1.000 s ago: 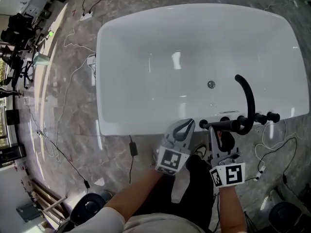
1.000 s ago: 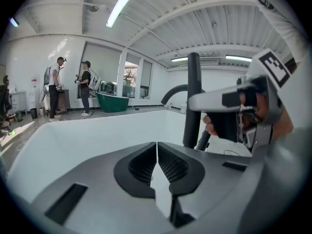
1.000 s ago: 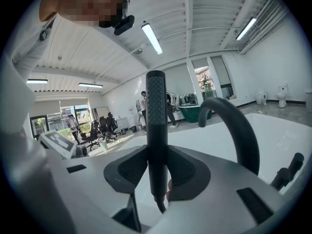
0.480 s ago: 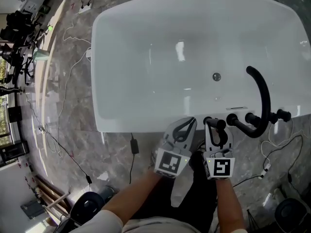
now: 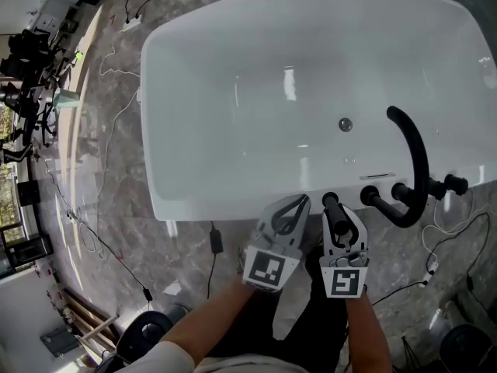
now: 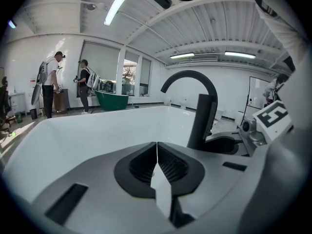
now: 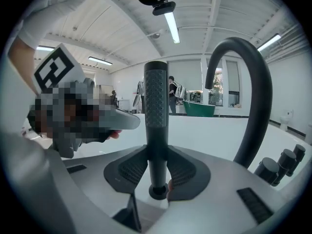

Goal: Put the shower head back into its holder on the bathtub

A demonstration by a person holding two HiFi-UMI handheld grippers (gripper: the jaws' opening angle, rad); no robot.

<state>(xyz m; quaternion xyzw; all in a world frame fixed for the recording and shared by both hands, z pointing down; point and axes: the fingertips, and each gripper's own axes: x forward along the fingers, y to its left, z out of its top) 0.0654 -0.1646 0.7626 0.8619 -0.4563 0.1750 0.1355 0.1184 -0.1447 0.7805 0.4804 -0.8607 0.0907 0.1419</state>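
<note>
The white bathtub [image 5: 202, 200] fills the head view, with its black curved faucet [image 5: 415, 162] and black knobs [image 5: 400, 190] on the near rim at right. My right gripper [image 5: 337, 214] is shut on the black stick-shaped shower head [image 5: 334, 207], just left of the knobs at the tub's near edge. In the right gripper view the shower head [image 7: 156, 111] stands upright between the pads of the right gripper [image 7: 157, 179], with the faucet [image 7: 253, 82] to its right. My left gripper [image 5: 297, 204] is beside it, shut and empty; in its own view the left gripper [image 6: 157, 150] has its pads together. I cannot pick out the holder.
Cables and a black plug [image 5: 215, 240] lie on the marble floor in front of the tub. More cable [image 5: 450, 224] loops at the right below the faucet. Two people [image 6: 48, 87] and a green tub [image 6: 112, 99] stand far across the room.
My right gripper has carried the shower head left, away from the faucet, and down to the tub's near rim. The left gripper has stayed where it was.
</note>
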